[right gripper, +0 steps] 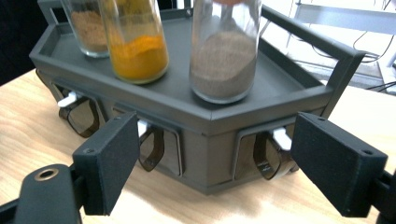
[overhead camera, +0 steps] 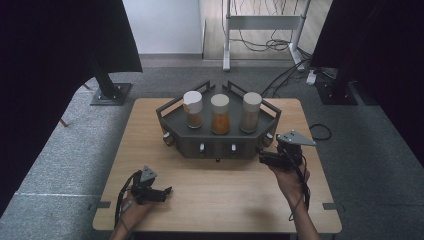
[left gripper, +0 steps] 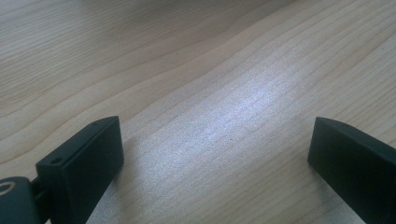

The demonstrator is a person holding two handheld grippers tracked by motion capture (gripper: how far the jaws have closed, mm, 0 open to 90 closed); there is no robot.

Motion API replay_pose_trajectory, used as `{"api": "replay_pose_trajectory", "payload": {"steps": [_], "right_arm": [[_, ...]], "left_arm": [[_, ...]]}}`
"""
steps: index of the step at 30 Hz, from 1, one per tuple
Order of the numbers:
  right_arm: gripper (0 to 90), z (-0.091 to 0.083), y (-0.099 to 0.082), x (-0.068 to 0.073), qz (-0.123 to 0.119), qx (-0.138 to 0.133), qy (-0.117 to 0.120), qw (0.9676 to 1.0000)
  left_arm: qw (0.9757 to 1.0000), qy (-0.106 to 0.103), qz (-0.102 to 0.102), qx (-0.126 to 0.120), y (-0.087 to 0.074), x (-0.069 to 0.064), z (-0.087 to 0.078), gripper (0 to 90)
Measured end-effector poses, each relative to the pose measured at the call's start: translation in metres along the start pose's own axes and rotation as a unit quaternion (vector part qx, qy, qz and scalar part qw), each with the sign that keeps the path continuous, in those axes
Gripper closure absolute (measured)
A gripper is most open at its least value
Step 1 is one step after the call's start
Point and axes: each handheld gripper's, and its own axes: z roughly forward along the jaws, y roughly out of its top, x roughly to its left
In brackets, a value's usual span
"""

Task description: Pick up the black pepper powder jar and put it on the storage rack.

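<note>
Right tongs (right gripper: 210, 172), jaws apart, face the rack (right gripper: 205, 109) front, we think lined up for a white tab (right gripper: 281, 138). Left tongs (overhead camera: 162, 192), apart, idle on table (overhead camera: 220, 195) below rack.

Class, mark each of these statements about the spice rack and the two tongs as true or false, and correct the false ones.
1. Three jars stand on the grey rack. True.
2. The middle jar holds orange powder. True.
3. The right tongs are shut on a jar. False: their jaws stand open, facing the front of the rack and holding nothing.
4. The left tongs are open over bare table. True.
5. The jars have black lids. False: the lids are pale, whitish.
6. The rack sits at the near edge of the table. False: it sits toward the far side.
</note>
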Motion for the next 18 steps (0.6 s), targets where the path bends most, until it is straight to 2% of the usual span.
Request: {"api": "replay_pose_trajectory", "payload": {"steps": [18], "right_arm": [[15.3, 0.008, -0.027, 0.002, 0.003, 0.037, 0.006, 0.9993]], "left_arm": [[1.0, 0.0, 0.0, -0.001, 0.0, 0.0, 0.0, 3.3]]}}
